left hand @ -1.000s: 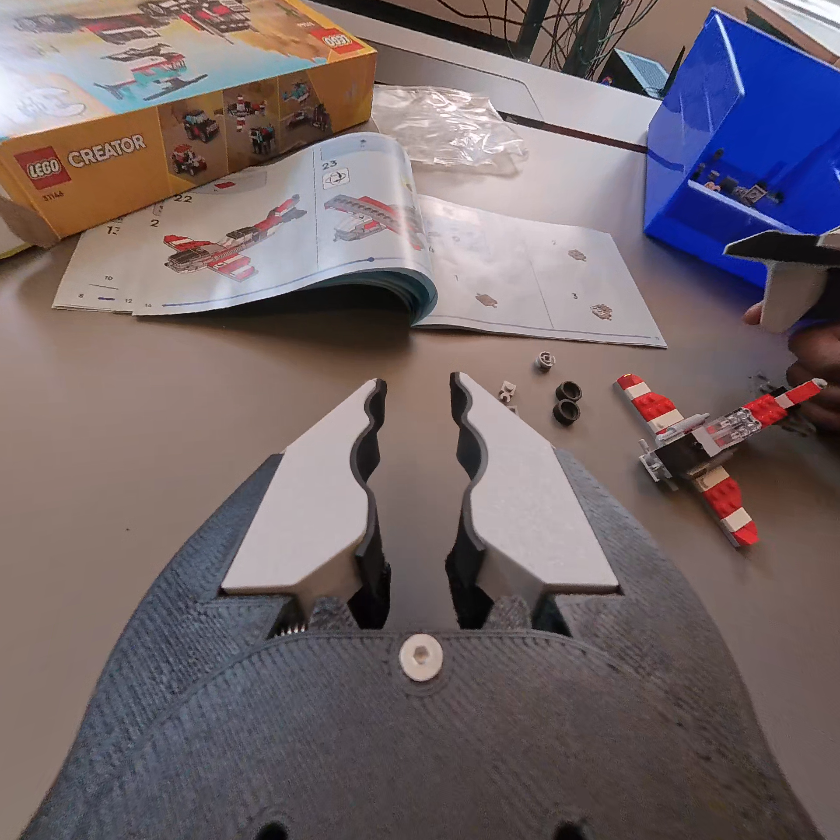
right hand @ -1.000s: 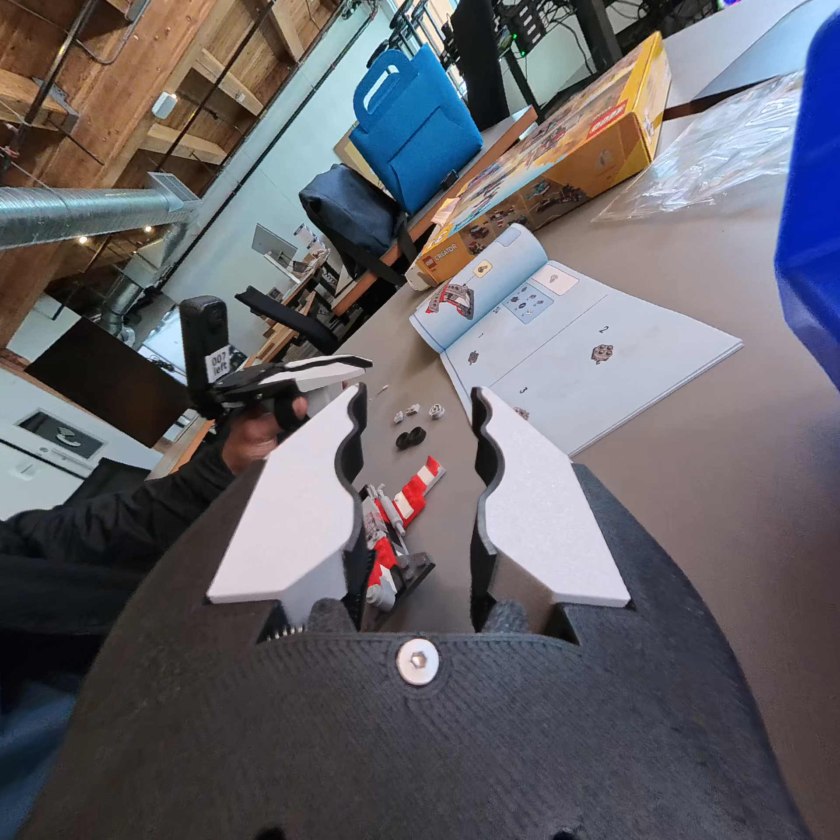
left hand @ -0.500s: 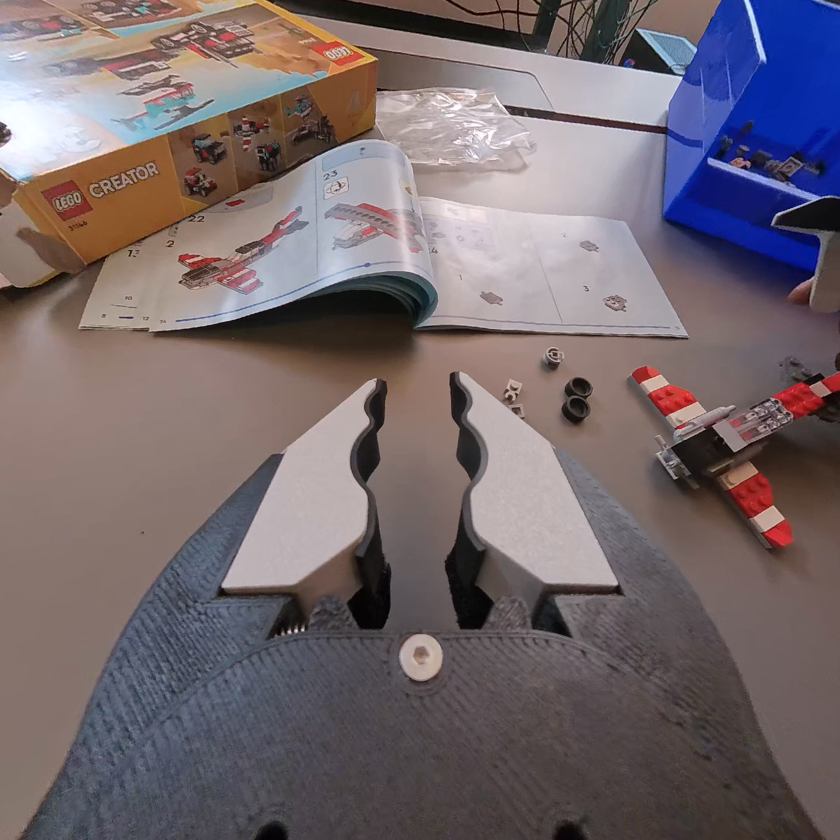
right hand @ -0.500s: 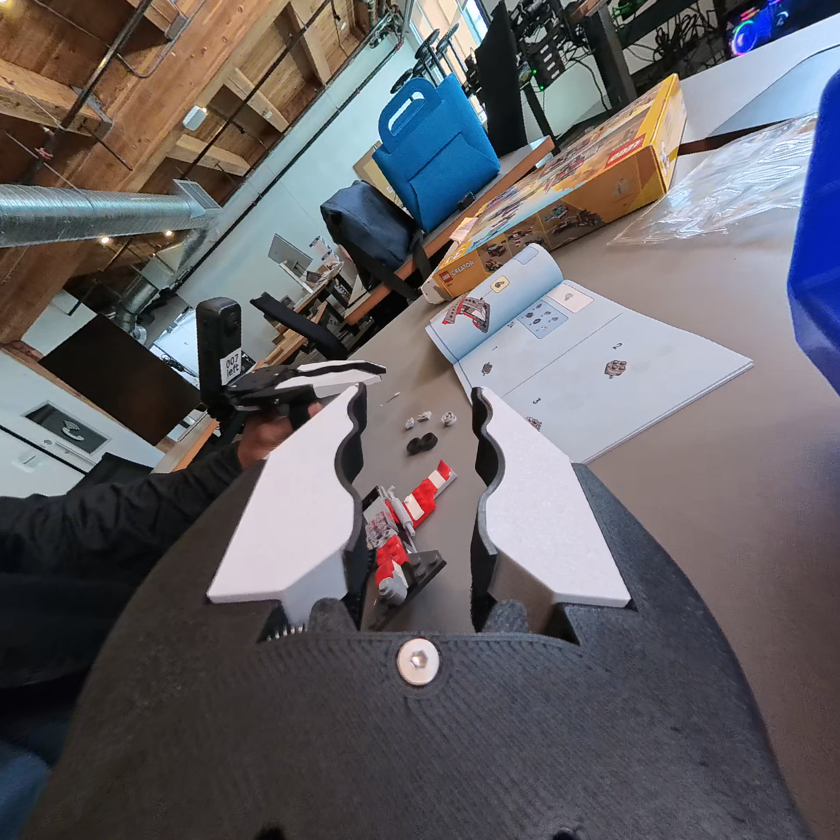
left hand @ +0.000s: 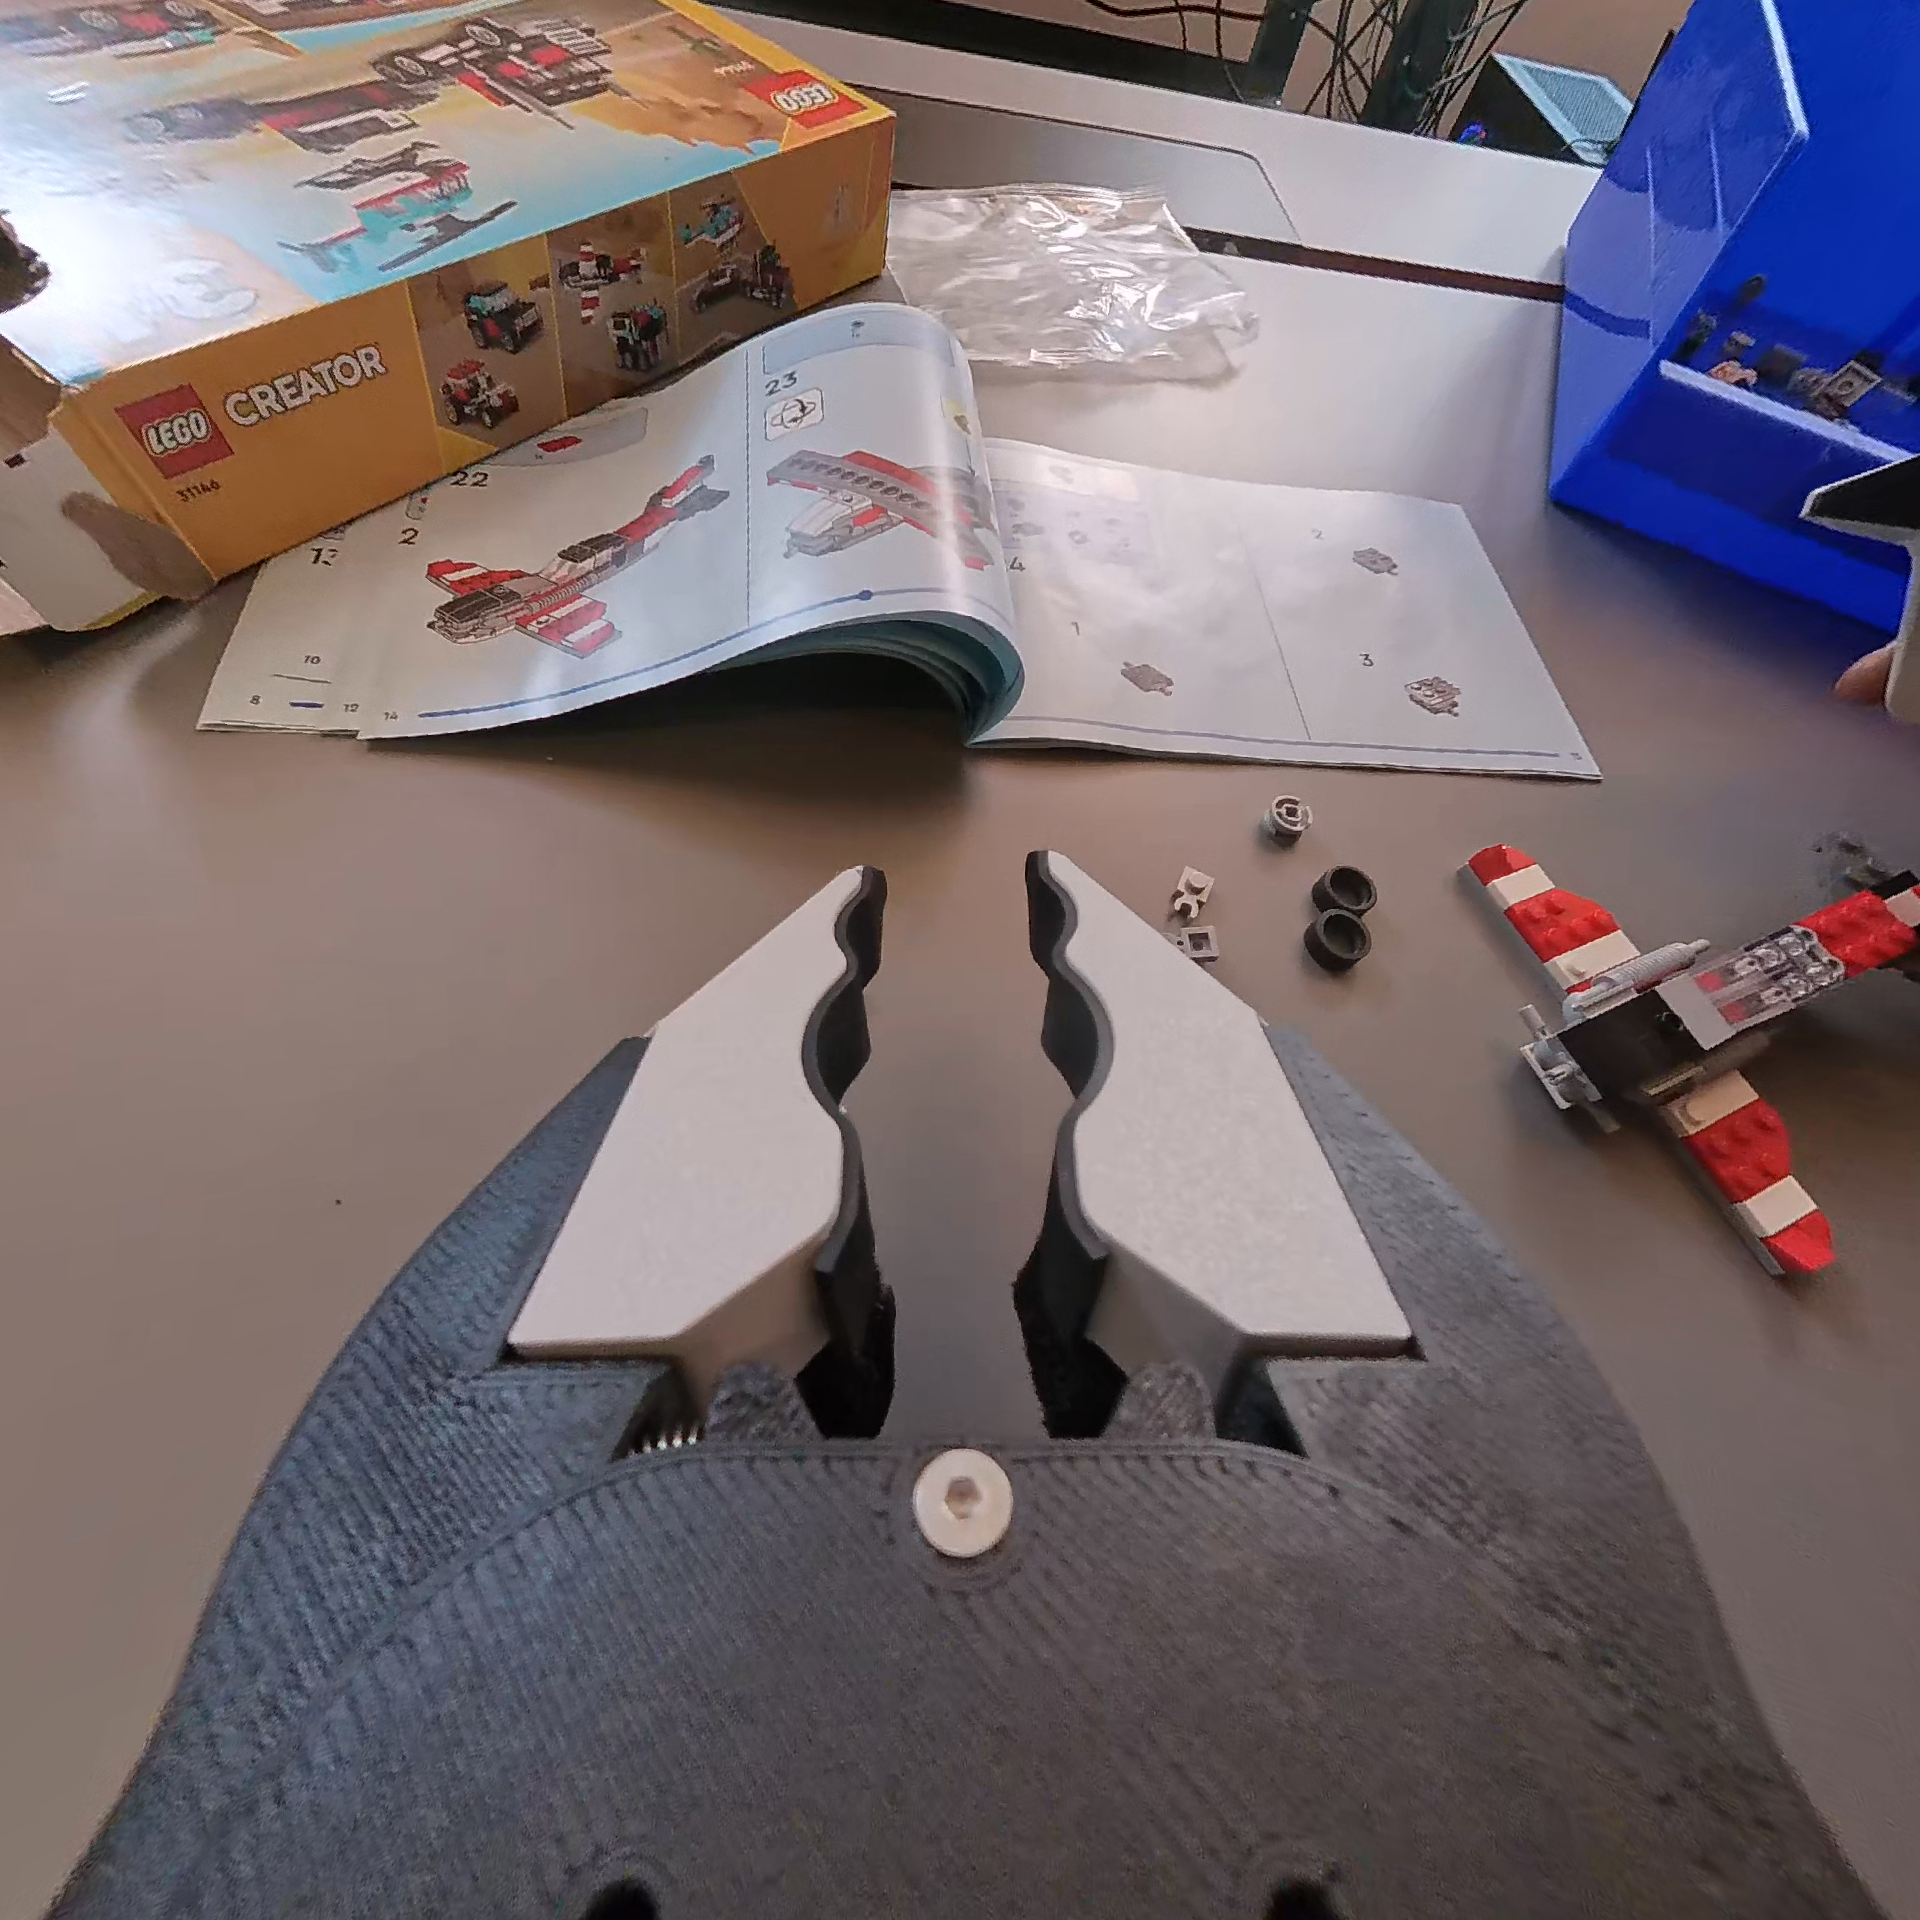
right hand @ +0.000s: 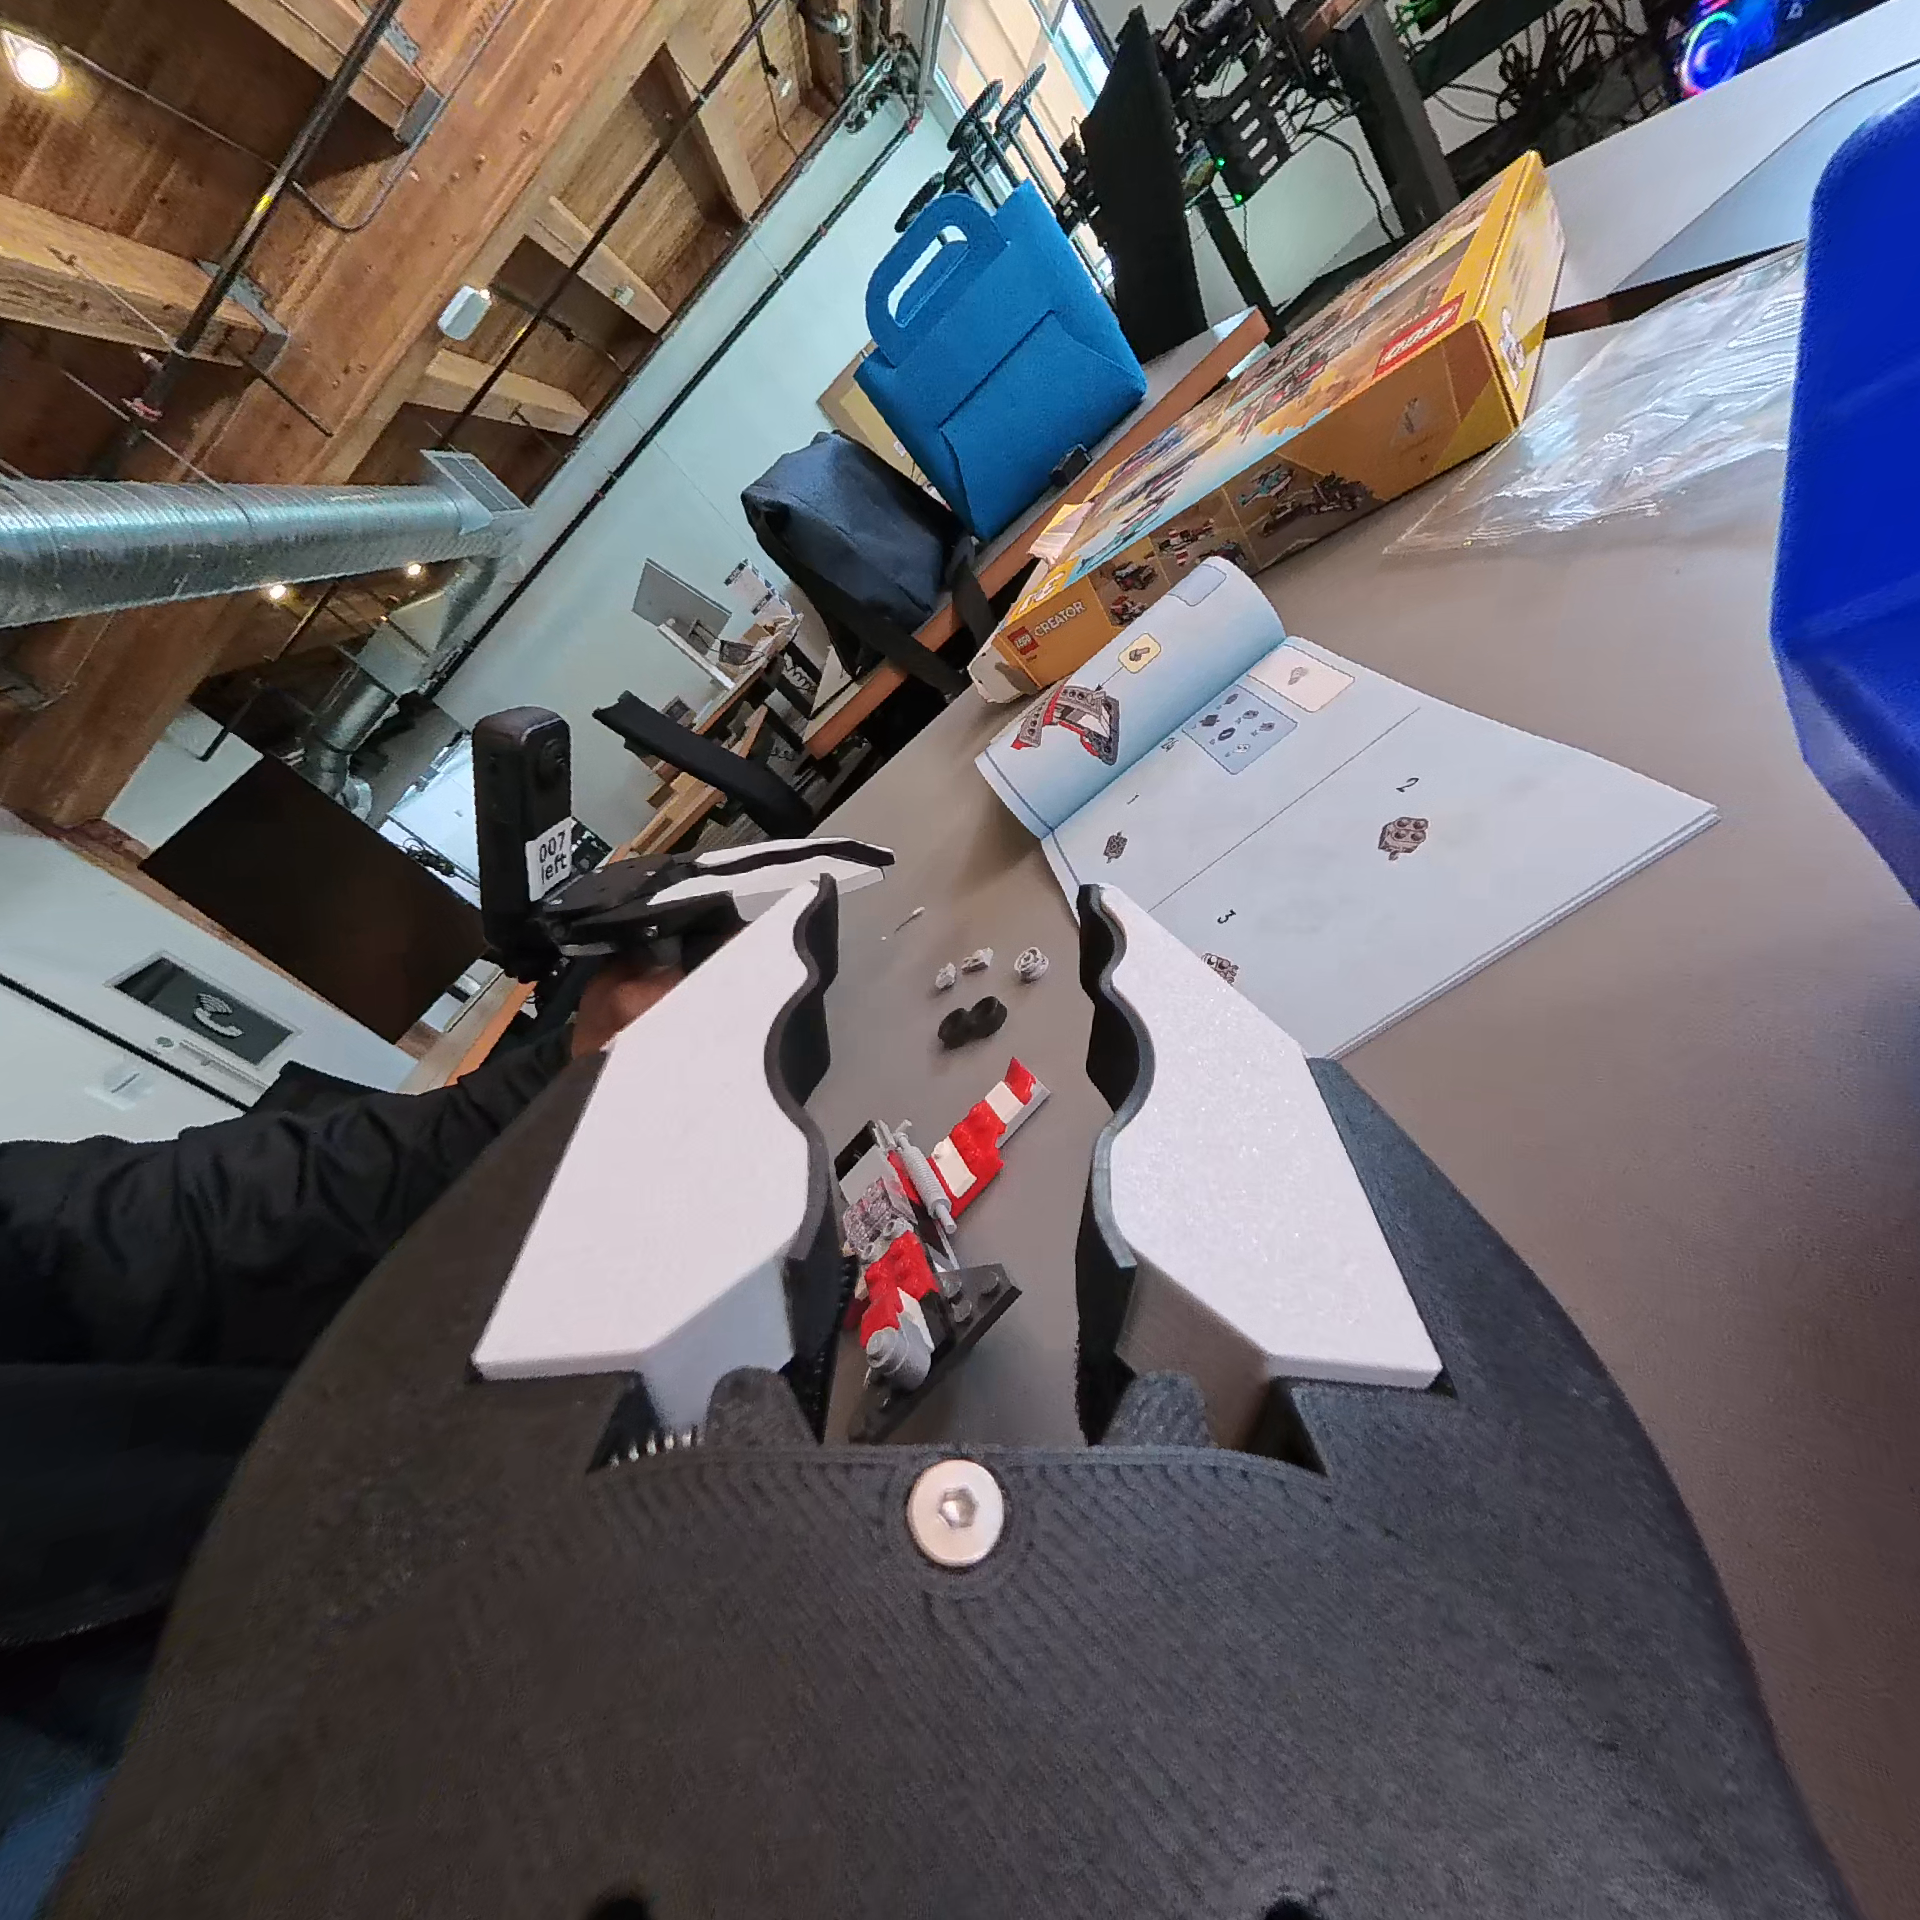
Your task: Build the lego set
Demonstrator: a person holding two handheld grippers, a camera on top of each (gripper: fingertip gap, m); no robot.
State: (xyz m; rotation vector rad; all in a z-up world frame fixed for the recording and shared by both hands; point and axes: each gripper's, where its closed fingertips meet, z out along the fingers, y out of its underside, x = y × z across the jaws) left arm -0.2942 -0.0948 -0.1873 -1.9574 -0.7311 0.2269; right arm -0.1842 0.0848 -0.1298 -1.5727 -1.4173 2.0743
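Two grippers are being held over a grey-brown table (left hand: 312, 987). Left gripper (left hand: 956, 883): jaws parted, nothing between them, bare tabletop being shown in the gap and stretching away wide on its left side. Right gripper (right hand: 956, 914): jaws likewise parted and clamping nothing; the plane model (right hand: 925, 1226) is being framed in the gap, lying on the table under the fingers, whether touched by them cannot be told.

Plane model (left hand: 1683, 1039), red-and-white striped wings, dark body, clear cockpit: being kept on the table to the right of the left gripper, apart from it, one wing tip being cut off by the right edge of the left wrist view.

Loose parts, between the left gripper and the model: two black tyres (left hand: 1340, 914) touching each other; a round grey stud piece (left hand: 1288, 817) just beyond them; two small grey pieces (left hand: 1193, 914) just beside the left gripper's right fingertip.

Instruction booklet (left hand: 831, 582): being left open beyond the parts, its middle pages arching up, its near edge running close to the round stud piece.

Yellow set box (left hand: 416, 239): far left, one corner being overlapped by the booklet. Clear plastic bag (left hand: 1060, 275): crumpled, beyond the booklet. Blue bin (left hand: 1714, 312): far right, small pieces being held on its open front ledge.
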